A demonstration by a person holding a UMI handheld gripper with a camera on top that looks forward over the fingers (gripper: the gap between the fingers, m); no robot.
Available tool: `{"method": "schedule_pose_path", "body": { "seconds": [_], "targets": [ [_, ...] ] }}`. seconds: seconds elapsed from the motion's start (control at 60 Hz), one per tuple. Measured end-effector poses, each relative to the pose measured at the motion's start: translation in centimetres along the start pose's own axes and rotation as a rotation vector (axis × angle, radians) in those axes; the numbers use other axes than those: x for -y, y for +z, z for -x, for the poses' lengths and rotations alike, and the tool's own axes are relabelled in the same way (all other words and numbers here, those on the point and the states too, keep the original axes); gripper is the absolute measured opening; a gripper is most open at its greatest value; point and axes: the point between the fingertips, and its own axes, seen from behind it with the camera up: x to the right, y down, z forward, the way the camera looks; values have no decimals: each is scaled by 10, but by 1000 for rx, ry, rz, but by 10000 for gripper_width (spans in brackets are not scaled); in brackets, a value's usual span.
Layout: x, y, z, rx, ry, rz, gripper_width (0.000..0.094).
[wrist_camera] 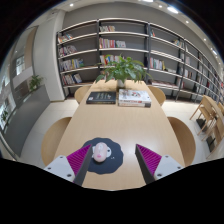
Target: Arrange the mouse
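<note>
Tongs [110,163] gape wide at lower frame centre; the white mouse [101,152] sits on its dark mouse pad [104,157] between the fingers, slightly left, untouched.

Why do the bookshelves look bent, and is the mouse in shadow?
Gripper view: the wide-angle lens bows the bookshelves and the table edges outward. Even ceiling light leaves the mouse bright on its dark mouse pad, with no strong shadow. The open claw frames it, fingers apart.
</note>
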Motion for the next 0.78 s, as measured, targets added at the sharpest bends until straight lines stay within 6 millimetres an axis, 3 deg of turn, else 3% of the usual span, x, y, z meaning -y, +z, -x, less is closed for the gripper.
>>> {"method": "schedule_pose_path", "body": {
  "seconds": [0.35,0.55,0.783],
  "targets": [
    [-42,-70,-40,-16,-12,-28,856],
    [-63,-87,-45,-8,5,-23,856],
    [-68,-94,-52,-17,15,-34,857]
  ]
}}
